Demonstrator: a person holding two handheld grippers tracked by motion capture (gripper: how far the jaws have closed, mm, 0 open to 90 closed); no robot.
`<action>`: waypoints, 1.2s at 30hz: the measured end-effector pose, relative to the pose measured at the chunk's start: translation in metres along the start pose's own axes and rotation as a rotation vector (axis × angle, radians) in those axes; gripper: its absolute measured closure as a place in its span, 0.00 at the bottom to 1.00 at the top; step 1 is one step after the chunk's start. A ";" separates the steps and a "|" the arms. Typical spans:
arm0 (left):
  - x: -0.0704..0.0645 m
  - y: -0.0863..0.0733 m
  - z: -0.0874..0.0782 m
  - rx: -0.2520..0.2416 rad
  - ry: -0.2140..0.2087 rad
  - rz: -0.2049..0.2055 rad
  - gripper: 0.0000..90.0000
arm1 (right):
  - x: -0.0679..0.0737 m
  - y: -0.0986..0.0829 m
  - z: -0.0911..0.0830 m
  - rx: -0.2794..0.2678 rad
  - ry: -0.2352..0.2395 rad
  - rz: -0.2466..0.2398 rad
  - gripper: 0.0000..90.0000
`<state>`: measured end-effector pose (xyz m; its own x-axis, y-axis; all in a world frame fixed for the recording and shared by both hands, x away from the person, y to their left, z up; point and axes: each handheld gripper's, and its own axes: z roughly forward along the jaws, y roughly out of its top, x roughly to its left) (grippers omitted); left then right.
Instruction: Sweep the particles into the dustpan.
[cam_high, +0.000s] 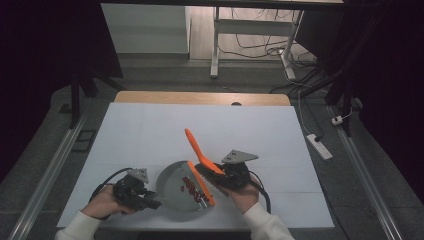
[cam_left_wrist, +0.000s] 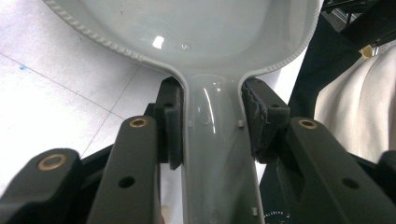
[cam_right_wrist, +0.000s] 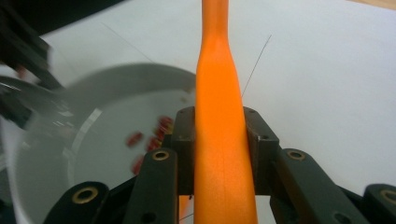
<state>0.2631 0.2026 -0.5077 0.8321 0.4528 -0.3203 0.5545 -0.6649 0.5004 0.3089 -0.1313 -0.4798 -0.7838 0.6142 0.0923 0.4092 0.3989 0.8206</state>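
No legible text or labels.

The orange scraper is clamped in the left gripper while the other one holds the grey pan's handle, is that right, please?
Not quite: the orange scraper is clamped in the right gripper, as the right gripper view shows. The left gripper holds the grey pan's handle.

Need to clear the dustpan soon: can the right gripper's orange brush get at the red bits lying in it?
Probably yes. The right gripper holds the orange brush over the grey dustpan, its edge beside the red bits, nothing between.
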 end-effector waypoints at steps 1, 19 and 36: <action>0.000 0.000 0.000 0.000 0.001 0.000 0.68 | -0.003 -0.004 -0.002 0.006 0.000 0.015 0.78; -0.003 -0.001 0.001 -0.008 0.009 -0.007 0.68 | 0.038 -0.021 0.005 0.010 0.088 0.053 0.78; 0.001 -0.003 0.002 -0.048 0.055 -0.030 0.68 | -0.020 -0.013 -0.026 -0.079 -0.002 0.102 0.78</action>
<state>0.2622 0.2037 -0.5108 0.8123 0.5049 -0.2920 0.5769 -0.6221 0.5293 0.3072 -0.1659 -0.4774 -0.7393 0.6499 0.1762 0.4484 0.2800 0.8488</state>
